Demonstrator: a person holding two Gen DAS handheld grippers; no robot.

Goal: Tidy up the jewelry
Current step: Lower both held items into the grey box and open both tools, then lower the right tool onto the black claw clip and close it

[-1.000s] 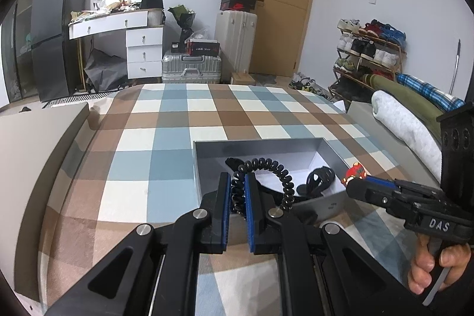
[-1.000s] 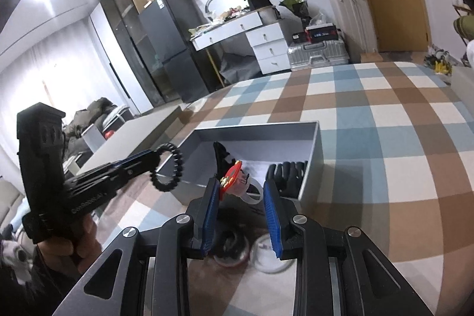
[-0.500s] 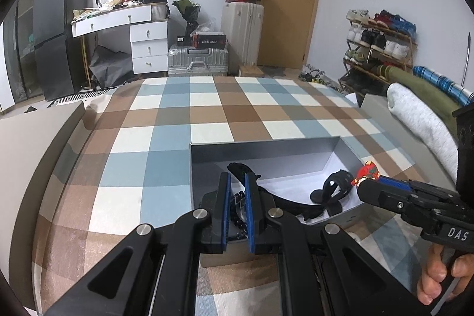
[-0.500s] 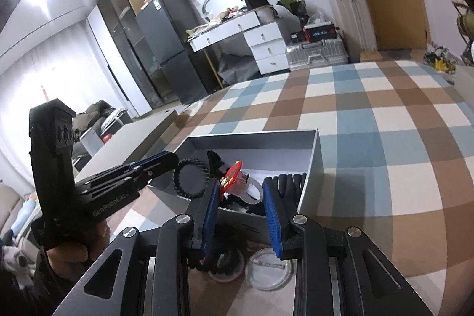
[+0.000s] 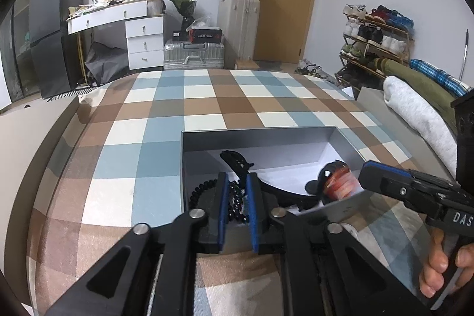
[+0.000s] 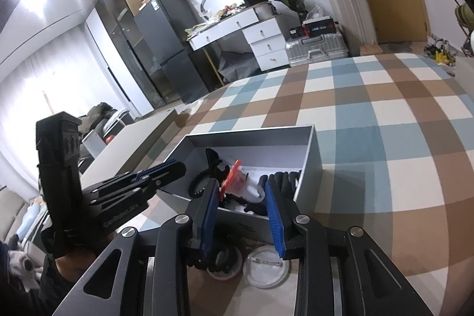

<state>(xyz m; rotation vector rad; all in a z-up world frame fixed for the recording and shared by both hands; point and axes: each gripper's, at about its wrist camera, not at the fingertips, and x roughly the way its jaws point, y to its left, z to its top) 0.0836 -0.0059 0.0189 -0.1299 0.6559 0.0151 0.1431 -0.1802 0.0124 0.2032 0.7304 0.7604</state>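
Low in the left view, my left gripper (image 5: 237, 197) was opening its jaws, the black beaded bracelet (image 5: 234, 202) loose between them inside the grey cardboard box (image 5: 257, 135); my right gripper (image 6: 241, 197) was opening around the red-and-white charm (image 6: 237, 181).

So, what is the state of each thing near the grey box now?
Grey cardboard box: open, no lid, jewelry inside.
Black beaded bracelet: in the box, between the left gripper's opening jaws.
Red ornament: over the box, between the right gripper's opening jaws.
White round badge: outside, flat on the checkered cloth.
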